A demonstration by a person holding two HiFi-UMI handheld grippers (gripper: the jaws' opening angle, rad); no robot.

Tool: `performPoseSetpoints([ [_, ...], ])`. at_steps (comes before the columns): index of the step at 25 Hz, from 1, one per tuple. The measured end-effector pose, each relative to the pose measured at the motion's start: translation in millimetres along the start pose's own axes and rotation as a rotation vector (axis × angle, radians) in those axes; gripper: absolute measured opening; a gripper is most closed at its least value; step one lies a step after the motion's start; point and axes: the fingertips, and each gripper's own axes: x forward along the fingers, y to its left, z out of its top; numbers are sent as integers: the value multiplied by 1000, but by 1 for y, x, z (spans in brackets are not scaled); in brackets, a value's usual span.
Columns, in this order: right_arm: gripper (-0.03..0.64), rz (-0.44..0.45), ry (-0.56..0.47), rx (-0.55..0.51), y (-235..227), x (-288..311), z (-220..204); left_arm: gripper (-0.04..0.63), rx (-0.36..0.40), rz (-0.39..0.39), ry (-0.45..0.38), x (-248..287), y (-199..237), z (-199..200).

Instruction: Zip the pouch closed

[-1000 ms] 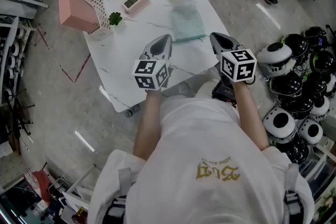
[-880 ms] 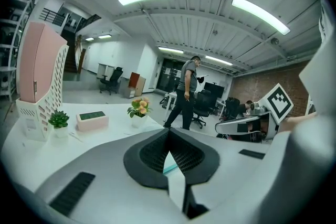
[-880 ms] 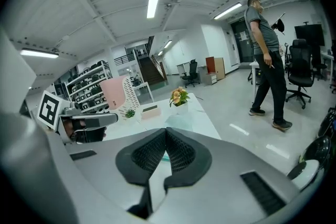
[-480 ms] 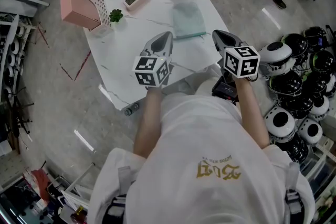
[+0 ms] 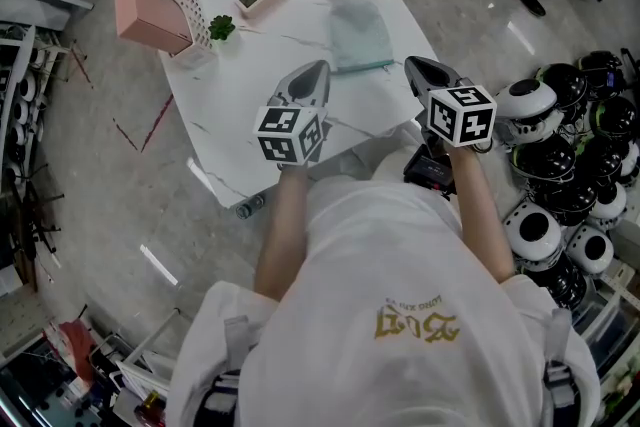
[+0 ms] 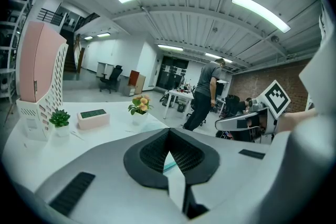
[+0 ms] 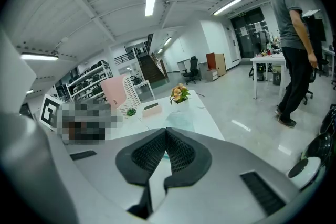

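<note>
**Both tongs shut and empty, pouch lying ahead**

Head view: the left tongs (image 5: 318, 71) and right tongs (image 5: 414, 67) hover closed, gripping nothing, over the near edge of the white tabletop (image 5: 250, 95). The teal pouch (image 5: 358, 35) lies flat beyond their tips and between them, touching neither. The gold print on the shirt (image 5: 415, 323) cannot be read.

Left gripper view: the jaws meet, and a sliver of the pouch shows behind them.

Right gripper view: the jaws meet, with the pouch just ahead.

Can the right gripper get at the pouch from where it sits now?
Probably yes. The pouch lies flat on the table just ahead of the right gripper, nothing standing between them. Its jaws are shut and empty, so they would need opening first.
</note>
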Motion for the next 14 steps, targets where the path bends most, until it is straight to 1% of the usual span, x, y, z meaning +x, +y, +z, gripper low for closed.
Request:
performPoseSetpoints([
  [14, 12, 26, 29, -7, 7, 7, -6, 17, -15, 1, 12, -1, 3, -7],
])
